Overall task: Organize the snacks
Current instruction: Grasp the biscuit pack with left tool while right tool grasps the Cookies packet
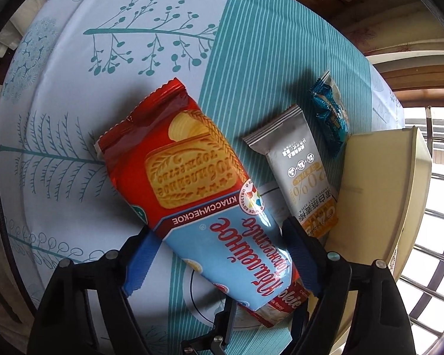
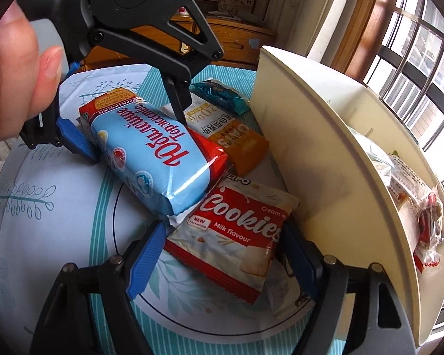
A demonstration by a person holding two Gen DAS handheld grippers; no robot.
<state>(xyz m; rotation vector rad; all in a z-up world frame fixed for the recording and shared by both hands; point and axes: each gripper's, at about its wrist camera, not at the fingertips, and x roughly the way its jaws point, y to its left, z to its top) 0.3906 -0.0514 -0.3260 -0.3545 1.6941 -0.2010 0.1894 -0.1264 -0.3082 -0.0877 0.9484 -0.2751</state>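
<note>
Both pairs of blue-padded jaws stand part open, each with a snack packet between its fingers. On the left gripper point(image 1: 216, 254) the fingers flank the red and pale-blue biscuit pack point(image 1: 198, 183), which lies slantwise across a table cloth point(image 1: 74, 118) printed with teal sprigs and stripes; the left pad sits at the pack's edge and the right pad close beside it, but whether they press cannot be told. From the right wrist view this same gripper reaches down from above, a person's hand point(image 2: 17, 82) wrapped round its black frame. On the right gripper point(image 2: 222, 254) the fingers flank a red and white "Cookies" packet point(image 2: 233, 236); its left pad stands just clear of the packet's corner, its right pad at the far edge, grip unclear. One end of the biscuit pack overlaps the top of the cookies packet. Beyond them lies a grey and orange oat bar point(image 1: 299, 165), and past that a small teal-wrapped sweet point(image 1: 331, 115). To the right stands a cream-coloured bin point(image 2: 325, 148), its wall just beside the cookies packet; several clear-wrapped snacks point(image 2: 414, 201) lie inside it.
</note>
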